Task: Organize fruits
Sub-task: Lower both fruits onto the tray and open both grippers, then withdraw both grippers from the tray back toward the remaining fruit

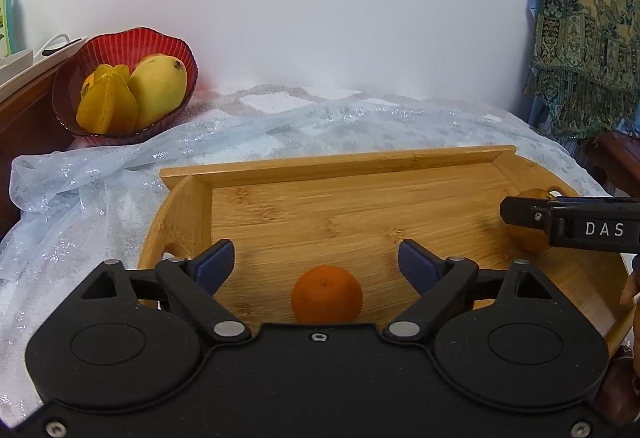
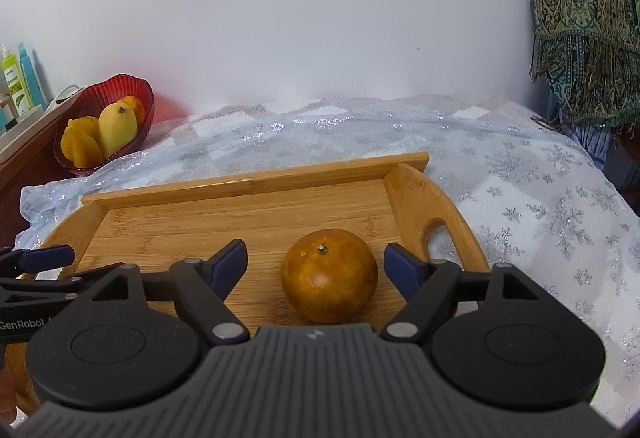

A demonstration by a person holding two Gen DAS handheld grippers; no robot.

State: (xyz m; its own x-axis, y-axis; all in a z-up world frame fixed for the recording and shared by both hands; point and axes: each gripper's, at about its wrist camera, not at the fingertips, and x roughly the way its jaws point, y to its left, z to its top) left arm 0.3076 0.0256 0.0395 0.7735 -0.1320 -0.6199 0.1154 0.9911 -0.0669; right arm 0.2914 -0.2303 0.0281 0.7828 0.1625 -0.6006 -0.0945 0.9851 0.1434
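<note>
Both claws are hovering low over the bamboo tray (image 1: 320,166), spread wide: left claw (image 1: 316,264) bracketing the tangerine (image 1: 327,294), right claw (image 2: 315,264) flanking the brownish orange (image 2: 329,275).

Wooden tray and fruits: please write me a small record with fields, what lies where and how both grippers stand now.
tray: wooden tray on a sparkly white cloth
small orange: small orange on the tray, between the left gripper's open fingers, not touched
brown fruit: round brown fruit with stem up, on the tray near its right handle, between the right gripper's open fingers
left gripper: left gripper open
right gripper: right gripper open
bowl: red bowl far left, off the tray, holding a mango and a starfruit
</note>
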